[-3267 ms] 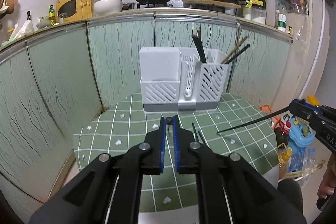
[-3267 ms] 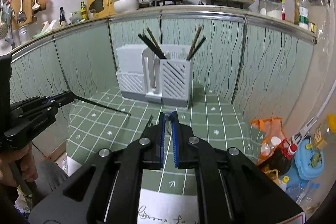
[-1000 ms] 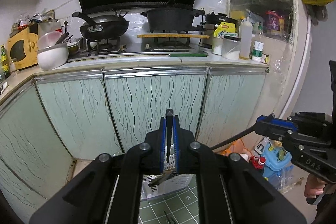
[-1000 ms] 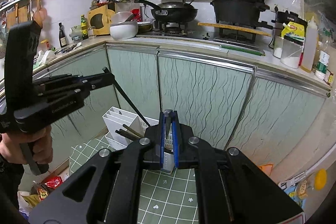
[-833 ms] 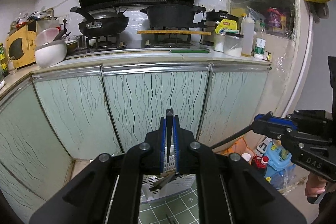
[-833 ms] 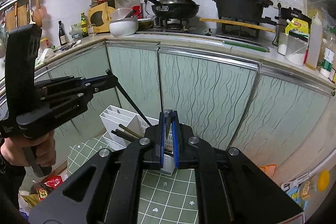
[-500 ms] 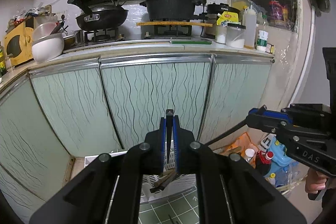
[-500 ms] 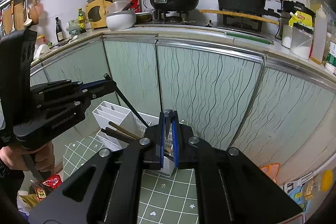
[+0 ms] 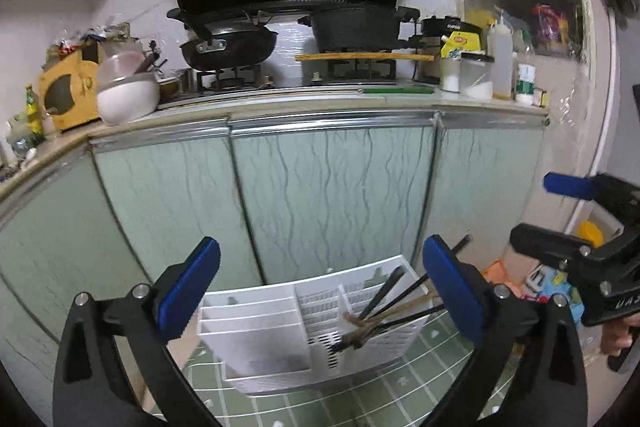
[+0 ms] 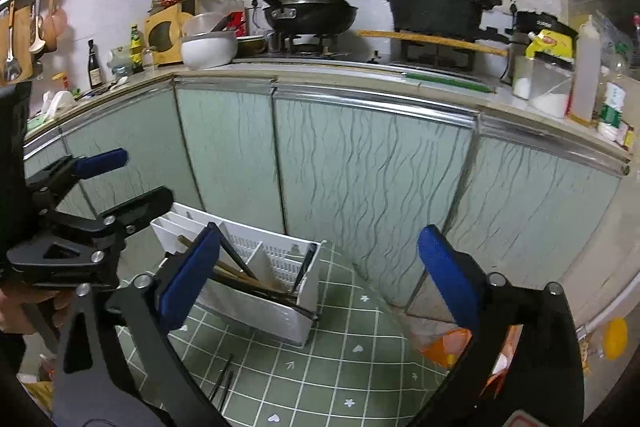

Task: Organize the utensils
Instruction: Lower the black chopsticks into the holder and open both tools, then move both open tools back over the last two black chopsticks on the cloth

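A white slotted utensil holder (image 9: 280, 323) stands on the green tiled table (image 9: 360, 403); it also shows in the right wrist view (image 10: 272, 311). Several dark and wooden chopsticks (image 9: 384, 307) lean in its right compartment and show in the right wrist view (image 10: 236, 275). Two dark chopsticks (image 10: 223, 387) lie on the table in front of the holder. My left gripper (image 9: 320, 287) is open and empty above the holder. My right gripper (image 10: 320, 271) is open and empty, to the right of the left one (image 10: 80, 211). The right gripper also shows in the left wrist view (image 9: 576, 219).
Green patterned cabinet doors (image 9: 332, 187) rise right behind the table. The counter above carries a wok (image 9: 228, 47), a black pot (image 9: 356, 27) and a white bowl (image 9: 128, 99). Bottles and bags (image 9: 548, 283) sit on the floor at the right.
Both grippers were shut on dark chopsticks above the holder; both have now opened wide and the chopsticks have dropped into the holder's right compartment.
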Tool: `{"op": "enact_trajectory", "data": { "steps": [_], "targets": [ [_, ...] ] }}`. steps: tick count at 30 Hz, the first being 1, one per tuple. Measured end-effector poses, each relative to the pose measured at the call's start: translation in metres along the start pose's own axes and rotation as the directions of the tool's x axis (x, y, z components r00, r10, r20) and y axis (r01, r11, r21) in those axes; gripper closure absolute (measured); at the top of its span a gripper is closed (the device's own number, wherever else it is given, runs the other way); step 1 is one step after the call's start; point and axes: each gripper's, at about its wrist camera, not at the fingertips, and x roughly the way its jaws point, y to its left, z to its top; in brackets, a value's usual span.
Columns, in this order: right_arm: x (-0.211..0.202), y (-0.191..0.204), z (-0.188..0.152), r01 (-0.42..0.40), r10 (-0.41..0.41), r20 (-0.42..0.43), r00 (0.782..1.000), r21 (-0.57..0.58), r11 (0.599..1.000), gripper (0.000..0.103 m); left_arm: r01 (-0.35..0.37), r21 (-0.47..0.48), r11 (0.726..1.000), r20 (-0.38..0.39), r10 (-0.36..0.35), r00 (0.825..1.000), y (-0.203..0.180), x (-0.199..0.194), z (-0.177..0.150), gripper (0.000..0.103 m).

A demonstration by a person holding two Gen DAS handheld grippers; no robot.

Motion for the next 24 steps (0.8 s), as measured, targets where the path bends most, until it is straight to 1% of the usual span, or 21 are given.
{"op": "enact_trajectory", "data": {
  "steps": [4, 14, 19, 24],
  "targets": [
    [-0.007, 0.004, -0.005, 0.004, -0.004, -0.001, 1.000, 0.001, 1.000, 0.007, -0.018, 0.018, 1.000, 0.004, 0.018, 1.000, -0.001, -0.012, -0.005, 0.004],
    [-0.039, 0.016, -0.019, -0.004, 0.004, 0.007, 1.000, -0.009, 1.000, 0.007, -0.021, -0.009, 1.000, 0.020, 0.021, 1.000, 0.000, -0.055, -0.017, 0.004],
    [-0.060, 0.021, -0.028, -0.005, 0.005, 0.021, 1.000, -0.010, 1.000, 0.007, -0.038, -0.002, 0.999, 0.024, 0.038, 0.999, 0.000, -0.079, -0.029, 0.004],
    [-0.081, 0.026, -0.048, -0.011, 0.011, 0.027, 1.000, -0.017, 1.000, 0.007, -0.040, -0.033, 0.999, 0.027, 0.041, 0.999, 0.005, -0.102, -0.049, 0.004]
  ]
}}
